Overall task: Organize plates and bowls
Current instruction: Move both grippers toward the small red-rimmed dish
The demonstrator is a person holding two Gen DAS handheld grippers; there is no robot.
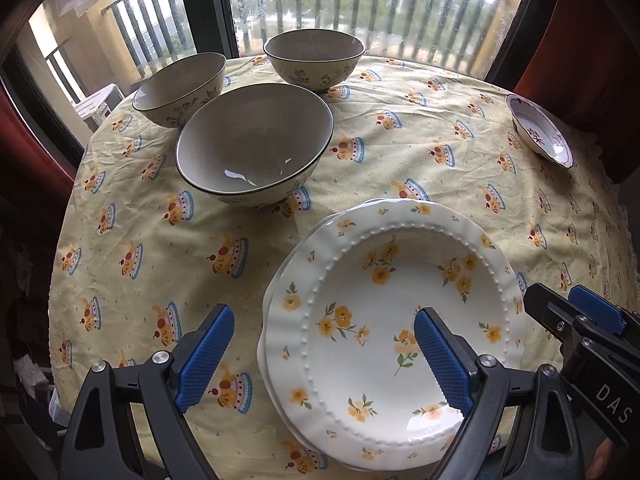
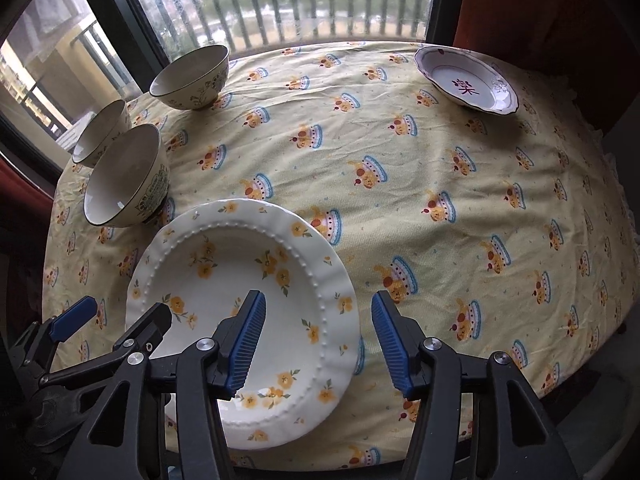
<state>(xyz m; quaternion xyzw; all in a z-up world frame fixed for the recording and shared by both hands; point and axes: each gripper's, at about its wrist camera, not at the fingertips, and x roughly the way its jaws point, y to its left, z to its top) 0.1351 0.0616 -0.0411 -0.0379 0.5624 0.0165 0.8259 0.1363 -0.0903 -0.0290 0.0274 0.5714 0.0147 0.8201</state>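
While below open jaws, flowered plate point(image 2: 240, 312)

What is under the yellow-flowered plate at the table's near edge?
Under the flowered plate a second white scalloped rim shows along its left edge, so it tops a stack. How many plates lie beneath is covered.

Home dining spot, round table under a cake-print tablecloth point(image 2: 400, 128), ceramic bowls point(image 1: 256, 144) and flowered plates point(image 1: 392, 320) (household crockery), balcony railing point(image 1: 360, 4) outside the window
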